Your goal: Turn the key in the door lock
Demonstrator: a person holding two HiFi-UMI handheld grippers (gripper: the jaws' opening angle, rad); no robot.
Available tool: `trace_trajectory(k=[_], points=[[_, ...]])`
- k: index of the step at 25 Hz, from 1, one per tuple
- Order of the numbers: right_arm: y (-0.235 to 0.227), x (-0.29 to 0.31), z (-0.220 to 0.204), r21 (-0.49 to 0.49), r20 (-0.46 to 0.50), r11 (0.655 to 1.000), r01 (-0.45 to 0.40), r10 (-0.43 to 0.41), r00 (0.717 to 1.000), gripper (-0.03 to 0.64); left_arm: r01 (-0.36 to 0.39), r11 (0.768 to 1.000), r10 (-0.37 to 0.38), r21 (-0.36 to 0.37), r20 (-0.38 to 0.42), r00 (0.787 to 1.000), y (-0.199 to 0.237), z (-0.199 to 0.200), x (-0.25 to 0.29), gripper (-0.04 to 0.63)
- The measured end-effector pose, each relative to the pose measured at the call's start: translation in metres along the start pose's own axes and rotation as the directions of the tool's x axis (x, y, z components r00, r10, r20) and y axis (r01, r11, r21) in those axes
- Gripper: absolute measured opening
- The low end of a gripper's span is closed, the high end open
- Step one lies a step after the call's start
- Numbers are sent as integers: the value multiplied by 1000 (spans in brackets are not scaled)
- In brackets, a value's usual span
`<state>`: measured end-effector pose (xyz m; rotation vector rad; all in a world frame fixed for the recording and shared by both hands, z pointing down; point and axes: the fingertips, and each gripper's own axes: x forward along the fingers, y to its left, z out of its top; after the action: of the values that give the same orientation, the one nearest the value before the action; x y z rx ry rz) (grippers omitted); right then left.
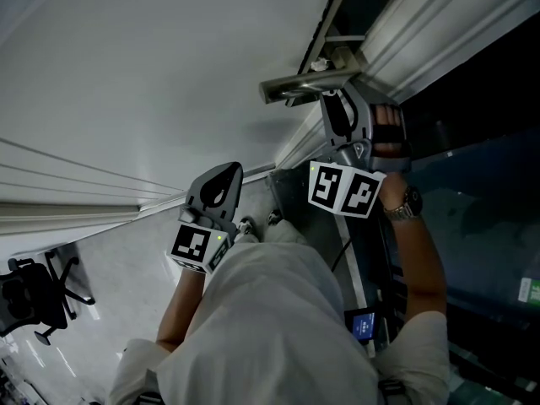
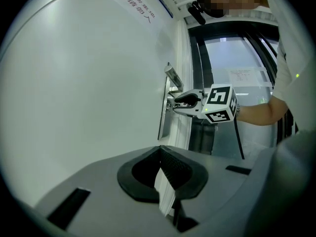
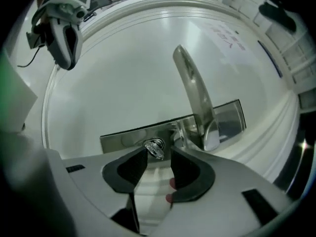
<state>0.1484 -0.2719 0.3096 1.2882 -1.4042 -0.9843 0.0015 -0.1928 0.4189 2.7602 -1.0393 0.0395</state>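
Observation:
A small silver key (image 3: 154, 148) sticks out of the lock in a brushed metal plate (image 3: 123, 136) on the white door (image 3: 128, 73). The lever handle (image 3: 195, 100) stands just right of it. My right gripper (image 3: 157, 154) is open, its black fingertips (image 3: 138, 163) on either side of the key head with a gap showing. The head view has that gripper (image 1: 336, 108) right under the handle (image 1: 308, 83). My left gripper (image 1: 229, 172) hangs away from the door, shut on nothing. The left gripper view looks past its own tips (image 2: 160, 154) to the right gripper (image 2: 190, 100) at the lock.
The door frame (image 1: 439, 24) and a dark glass panel (image 1: 489, 218) lie to the right of the lock. An office chair (image 1: 34, 298) stands on the pale floor at lower left. A small device with a blue screen (image 1: 364, 323) sits near the person's right elbow.

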Motion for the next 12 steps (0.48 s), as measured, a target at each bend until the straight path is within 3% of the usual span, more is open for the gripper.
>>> trace_trajectory(k=[5,12], points=[[6,5,4,-140,17,990,17,-15,1000,121,0,1000,0,1,-2,1000,1,-1,1,5],[6,8,3,-156,3,986,62,-62,998,83,-1,1000,1,-4,-5,1000,4,-2,2,5]])
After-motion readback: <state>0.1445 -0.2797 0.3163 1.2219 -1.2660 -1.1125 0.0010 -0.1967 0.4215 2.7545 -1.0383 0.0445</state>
